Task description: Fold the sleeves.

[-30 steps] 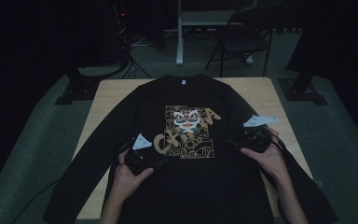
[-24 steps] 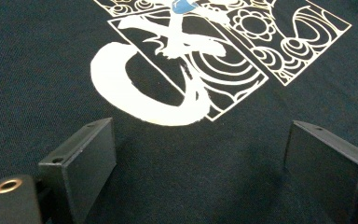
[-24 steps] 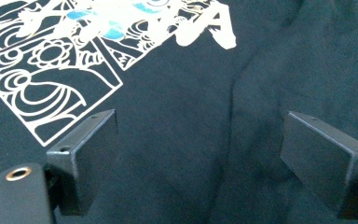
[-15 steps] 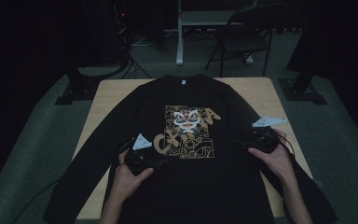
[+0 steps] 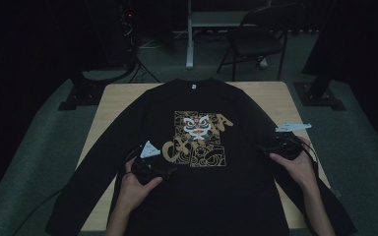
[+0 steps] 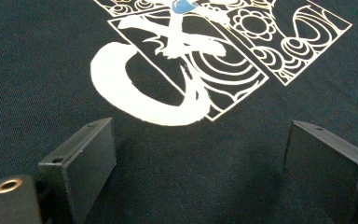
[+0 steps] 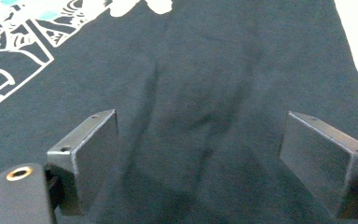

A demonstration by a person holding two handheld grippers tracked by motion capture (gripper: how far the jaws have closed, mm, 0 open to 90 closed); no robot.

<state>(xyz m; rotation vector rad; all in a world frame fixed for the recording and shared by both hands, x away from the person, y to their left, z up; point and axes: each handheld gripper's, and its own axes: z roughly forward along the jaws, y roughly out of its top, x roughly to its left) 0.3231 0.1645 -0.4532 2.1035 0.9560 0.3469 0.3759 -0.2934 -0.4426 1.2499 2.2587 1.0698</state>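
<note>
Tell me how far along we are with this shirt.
Early. The shirt lies spread flat, print up, on the table, sleeves out. Left tool and right tool are over the cloth, jaws open, holding nothing. No fold is made yet; any folding remains.

A light wooden table [image 5: 112,101] stands in the middle of the high view, its top showing as pale strips along the left edge, the upper right corner and a patch at the lower right. A black long-sleeved shirt [image 5: 197,196] lies flat on it, front up, collar toward the top of the frame, covering most of the tabletop. Its two sleeves run down and outward over the table's left and right edges toward the lower corners of the frame. A gold and white printed design [image 5: 199,137] sits at the centre of the chest. In the right gripper view the pale tabletop shows as a sliver at the upper right, just beside the shirt's edge.
</note>
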